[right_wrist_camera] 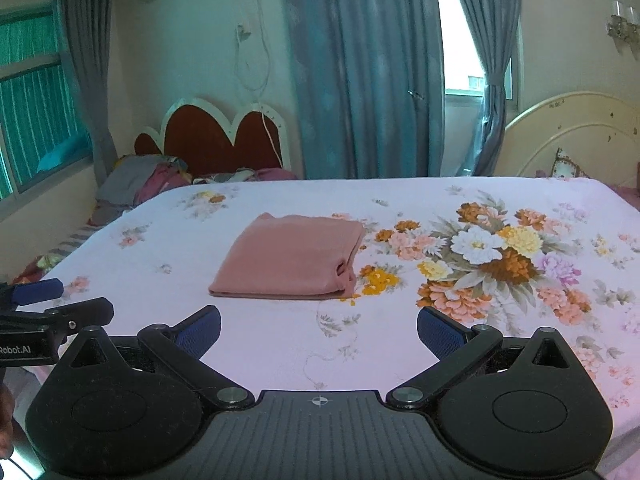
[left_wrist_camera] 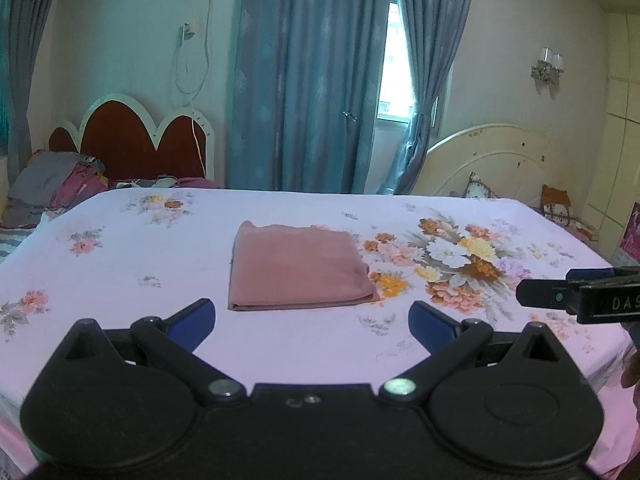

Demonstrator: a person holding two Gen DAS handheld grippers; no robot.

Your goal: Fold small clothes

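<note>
A pink garment (left_wrist_camera: pixel 298 266) lies folded into a neat rectangle on the floral bedsheet (left_wrist_camera: pixel 160 248); it also shows in the right wrist view (right_wrist_camera: pixel 288 258). My left gripper (left_wrist_camera: pixel 312 318) is open and empty, held above the sheet just short of the garment's near edge. My right gripper (right_wrist_camera: pixel 319 326) is open and empty, also short of the garment, to its right. The right gripper's side shows at the right edge of the left wrist view (left_wrist_camera: pixel 580 298). The left gripper's side shows at the left edge of the right wrist view (right_wrist_camera: pixel 48 308).
A pile of clothes (left_wrist_camera: pixel 56 188) lies at the far left by a red headboard (left_wrist_camera: pixel 136 144). Blue curtains (left_wrist_camera: pixel 304 80) hang behind the bed. A cream headboard (left_wrist_camera: pixel 500 160) and cushions (left_wrist_camera: pixel 560 204) stand at the far right.
</note>
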